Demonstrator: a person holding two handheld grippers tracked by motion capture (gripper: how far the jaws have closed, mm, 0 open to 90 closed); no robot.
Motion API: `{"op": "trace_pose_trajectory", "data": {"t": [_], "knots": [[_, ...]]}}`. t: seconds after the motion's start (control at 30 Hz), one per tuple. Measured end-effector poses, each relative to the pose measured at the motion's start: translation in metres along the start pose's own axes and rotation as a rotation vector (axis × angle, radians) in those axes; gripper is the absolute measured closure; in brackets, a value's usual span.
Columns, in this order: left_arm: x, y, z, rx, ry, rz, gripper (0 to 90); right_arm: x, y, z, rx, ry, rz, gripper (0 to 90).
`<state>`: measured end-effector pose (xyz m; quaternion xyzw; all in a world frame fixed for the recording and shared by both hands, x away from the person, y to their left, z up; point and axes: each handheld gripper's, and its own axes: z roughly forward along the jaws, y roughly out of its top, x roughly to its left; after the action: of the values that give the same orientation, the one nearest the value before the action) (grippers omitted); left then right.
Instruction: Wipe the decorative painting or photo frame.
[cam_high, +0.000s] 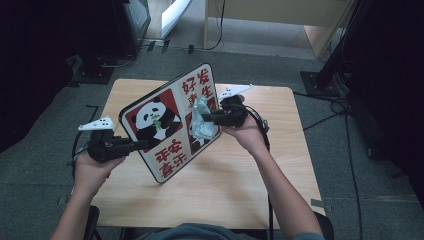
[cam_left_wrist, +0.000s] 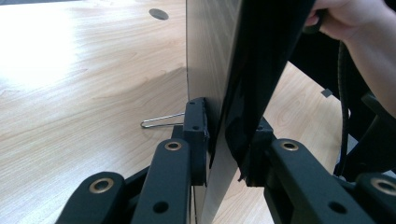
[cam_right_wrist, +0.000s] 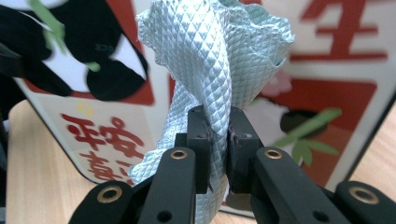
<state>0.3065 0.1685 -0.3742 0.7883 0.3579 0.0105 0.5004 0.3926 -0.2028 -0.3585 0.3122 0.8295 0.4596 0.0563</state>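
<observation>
Basically wiping: left tool pinches the panda sign tilted over the worktop; right tool pinches the cloth. Best keep sign steady, cloth flat against face.

The tilted panda board stands across the middle of the table, blocking passage between left and right. Bare tabletop lies open in front of it and along the right side.
</observation>
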Motion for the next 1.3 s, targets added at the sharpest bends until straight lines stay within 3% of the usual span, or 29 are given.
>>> {"op": "trace_pose_trajectory", "data": {"t": [0.3,0.53,1.03,1.3], "knots": [[0.000,-0.001,0.000,-0.001,-0.005,-0.023,76.8,0.018,0.032,-0.011,-0.055,0.033,-0.069,82.8],[-0.001,0.001,0.000,0.007,0.007,-0.018,77.2,0.028,0.046,-0.014,-0.072,0.055,-0.106,82.7],[-0.001,0.000,-0.001,0.013,0.006,-0.026,77.3,0.034,0.060,-0.010,-0.124,0.085,-0.111,82.5],[-0.001,0.000,-0.001,0.012,0.010,-0.029,77.5,0.032,0.062,0.000,-0.110,0.081,-0.105,82.4]]}}
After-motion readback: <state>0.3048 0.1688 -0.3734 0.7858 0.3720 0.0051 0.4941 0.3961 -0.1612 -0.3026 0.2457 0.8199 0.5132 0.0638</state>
